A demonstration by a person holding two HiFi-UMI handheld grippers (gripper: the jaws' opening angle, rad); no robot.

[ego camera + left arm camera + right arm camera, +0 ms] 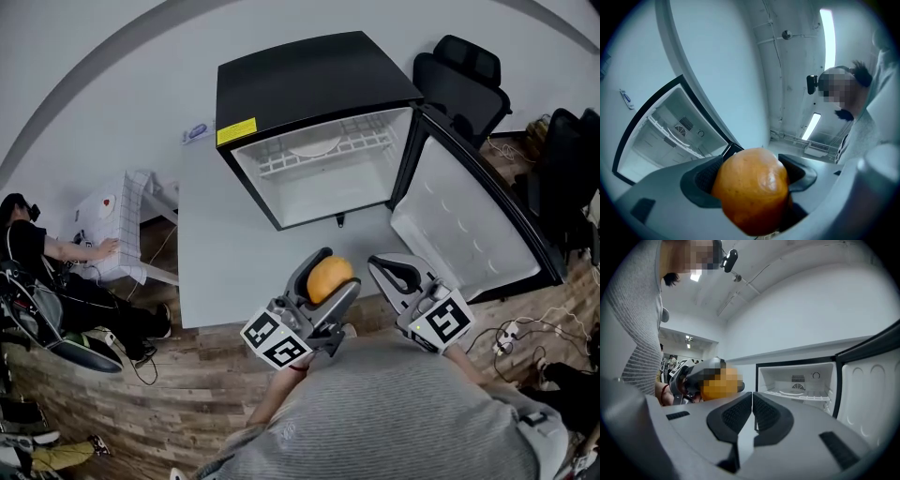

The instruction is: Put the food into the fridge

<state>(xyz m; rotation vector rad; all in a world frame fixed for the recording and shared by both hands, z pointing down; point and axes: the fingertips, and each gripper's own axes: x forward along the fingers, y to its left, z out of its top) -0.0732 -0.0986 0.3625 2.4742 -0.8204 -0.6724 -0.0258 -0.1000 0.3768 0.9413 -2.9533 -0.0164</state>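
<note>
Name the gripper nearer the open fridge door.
Right. The right gripper hovers just beside the fridge door; the left gripper, clamping the orange, is farther left.

Bright, glaring ceiling strips, sheen on orange, dark fisheye corners

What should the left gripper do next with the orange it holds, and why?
Probably carry the orange forward into the fridge. The left gripper is shut on it short of the cabinet, the door stands open, and the space inside looks free. The right gripper is shut and empty.
</note>
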